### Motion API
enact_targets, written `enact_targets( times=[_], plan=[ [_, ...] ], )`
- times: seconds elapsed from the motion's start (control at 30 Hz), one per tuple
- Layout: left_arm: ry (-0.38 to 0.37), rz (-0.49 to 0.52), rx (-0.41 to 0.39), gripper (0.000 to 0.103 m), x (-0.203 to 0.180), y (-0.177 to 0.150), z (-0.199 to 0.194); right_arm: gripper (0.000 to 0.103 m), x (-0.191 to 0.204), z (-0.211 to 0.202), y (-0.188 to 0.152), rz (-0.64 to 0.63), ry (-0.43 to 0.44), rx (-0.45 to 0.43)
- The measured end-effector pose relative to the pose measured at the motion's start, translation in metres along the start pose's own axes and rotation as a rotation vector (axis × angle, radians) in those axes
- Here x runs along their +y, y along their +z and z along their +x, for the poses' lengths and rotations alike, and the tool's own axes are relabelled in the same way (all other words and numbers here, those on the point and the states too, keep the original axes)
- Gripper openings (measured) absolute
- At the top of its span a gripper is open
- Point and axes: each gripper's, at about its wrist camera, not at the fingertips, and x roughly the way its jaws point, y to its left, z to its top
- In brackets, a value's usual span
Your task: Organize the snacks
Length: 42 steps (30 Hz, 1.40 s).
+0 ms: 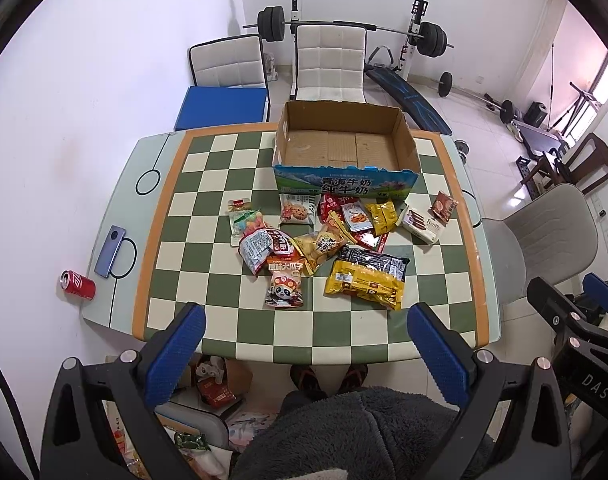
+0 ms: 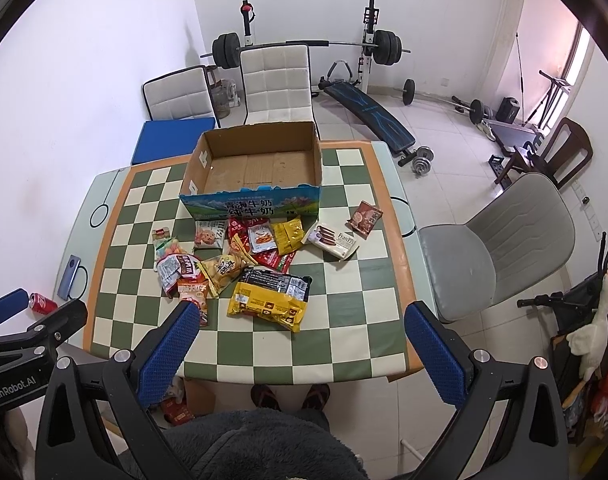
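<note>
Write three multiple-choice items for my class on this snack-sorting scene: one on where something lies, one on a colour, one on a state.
1. Where does the red drink can lie?
A. inside the box
B. at the table's left edge, beside the phone
C. on the grey chair

2. What colour is the large noodle pack nearest the person?
A. yellow and black
B. pink
C. all white

3. What state is the cardboard box in?
A. taped shut
B. open and empty
C. open and full of snacks

Answers:
1 B: the can lies on its side by the phone.
2 A: yellow wrapper with a black panel.
3 B: its bare bottom shows; the snacks lie in front of it.
</note>
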Motion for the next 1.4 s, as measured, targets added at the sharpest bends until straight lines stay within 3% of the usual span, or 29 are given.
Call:
enact_targets(
  times=[0.87, 1.03, 1.23, 1.4],
  plan=[
    [0.000, 0.000, 0.001, 0.103, 0.000, 0.002, 0.000, 0.103, 0.002, 0.006, 0.013, 0.000, 0.019, 0.013],
    [0.024, -0.033, -0.001, 0.103, 0.008, 0.009, 0.023, 0.103, 0.001, 0.019, 0.009, -0.013, 0.036, 0.036],
    [0.057, -0.120, 0.093, 0.103, 0.033, 0.009, 0.098, 0.103, 0.024, 0.099, 0.012, -0.200, 0.112, 0.175],
    [0.131, -0.138, 0.204, 0.103, 0.048, 0.000, 0.177, 0.103, 0.044, 0.209, 0.006, -0.358, 0.118, 0.282]
  ],
)
